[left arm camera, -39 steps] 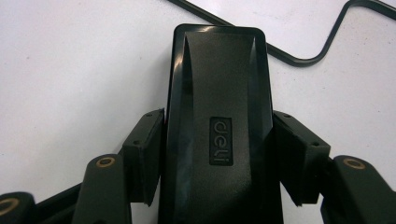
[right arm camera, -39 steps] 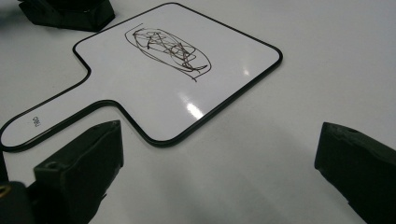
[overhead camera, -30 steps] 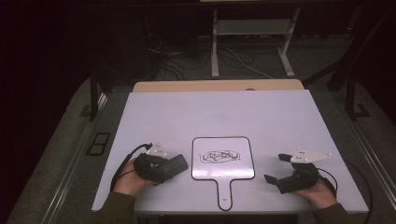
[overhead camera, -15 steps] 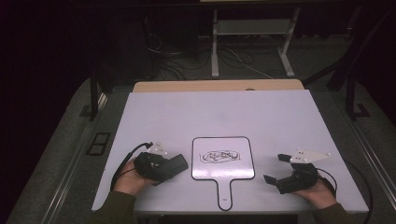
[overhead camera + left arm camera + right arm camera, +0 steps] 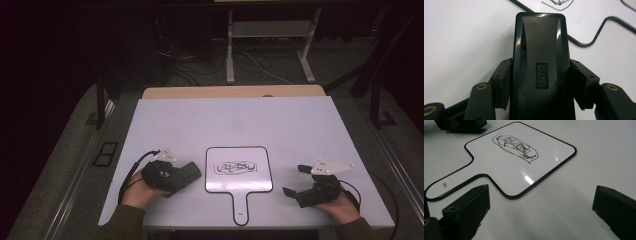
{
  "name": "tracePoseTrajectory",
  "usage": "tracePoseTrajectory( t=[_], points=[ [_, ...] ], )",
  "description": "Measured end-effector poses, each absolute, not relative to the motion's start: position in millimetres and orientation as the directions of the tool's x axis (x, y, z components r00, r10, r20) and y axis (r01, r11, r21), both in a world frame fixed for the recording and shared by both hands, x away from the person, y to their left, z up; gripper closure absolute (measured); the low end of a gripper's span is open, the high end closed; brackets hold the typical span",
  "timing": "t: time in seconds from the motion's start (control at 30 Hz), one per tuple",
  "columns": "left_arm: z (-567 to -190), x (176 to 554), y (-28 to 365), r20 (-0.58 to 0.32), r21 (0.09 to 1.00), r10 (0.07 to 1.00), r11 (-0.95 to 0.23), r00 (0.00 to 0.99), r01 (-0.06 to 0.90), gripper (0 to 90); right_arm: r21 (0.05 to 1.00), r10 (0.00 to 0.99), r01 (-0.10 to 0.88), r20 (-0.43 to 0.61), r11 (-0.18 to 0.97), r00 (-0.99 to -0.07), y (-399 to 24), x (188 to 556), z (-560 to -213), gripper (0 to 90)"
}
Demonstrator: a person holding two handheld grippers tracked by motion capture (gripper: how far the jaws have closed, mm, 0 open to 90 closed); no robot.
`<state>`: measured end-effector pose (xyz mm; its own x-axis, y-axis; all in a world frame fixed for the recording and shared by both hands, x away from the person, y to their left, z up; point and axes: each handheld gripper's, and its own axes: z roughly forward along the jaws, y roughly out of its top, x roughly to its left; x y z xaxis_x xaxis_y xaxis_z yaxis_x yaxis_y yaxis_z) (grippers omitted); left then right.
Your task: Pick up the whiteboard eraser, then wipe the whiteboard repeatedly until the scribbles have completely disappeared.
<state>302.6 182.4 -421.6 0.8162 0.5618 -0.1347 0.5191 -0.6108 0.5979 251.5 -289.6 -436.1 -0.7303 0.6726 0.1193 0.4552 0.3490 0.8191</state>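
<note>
Black plastic is what the left gripper (image 5: 186,173) holds in the high view: a flat black eraser (image 5: 183,174) pinched between its jaws, near the bottom left of the white table (image 5: 280,125). A small white board (image 5: 239,170) with a handle lies in the middle, close to the person. Its handle points toward the person, so its long way runs from near to far. A black scribble (image 5: 238,167) sits on it. The eraser lies just left of the board, and its tip points at the board's left edge. The right gripper (image 5: 296,180) rests farther off on the right, jaws spread with nothing between them. So the left hand (image 5: 137,186) is nearer, and I think its next move is a slide to the right onto the scribble. Hands and sleeves are cut off at the bottom edge

Seen from the left gripper view, the eraser (image 5: 539,67) stands straight up between the two pads, which press on its sides. Beyond its tip you can see the board's black rim (image 5: 596,35) and a bit of scribble at the very top, mostly cut off. The eraser's underside is hidden

Over in the right gripper view, the jaws stand wide apart over bare table. The board (image 5: 506,167) lies ahead and to the left, with the scribble (image 5: 515,146) plain to see. A dark shape in the top left corner is too cut off to name
</note>
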Motion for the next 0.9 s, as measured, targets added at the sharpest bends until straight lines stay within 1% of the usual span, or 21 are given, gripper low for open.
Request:
tracePoseTrajectory(
  t=[0.23,0.4,0.9],
  points=[
    [-420,306,183,-0.163,0.597,0.581,-0.585,0.797,0.549,39.4,0.821,0.672,0.453,0.119,0.348,-0.731,-290,251,-436,0.3],
    [-416,309,183,-0.186,0.605,0.577,-0.570,0.795,0.556,39.4,0.820,0.671,0.454,0.119,0.350,-0.732,-289,252,-437,0.3],
    [-400,317,172,-0.168,0.642,0.575,-0.553,0.801,0.531,39.4,0.820,0.664,0.451,0.121,0.352,-0.738,-287,251,-437,0.2]
  ],
)
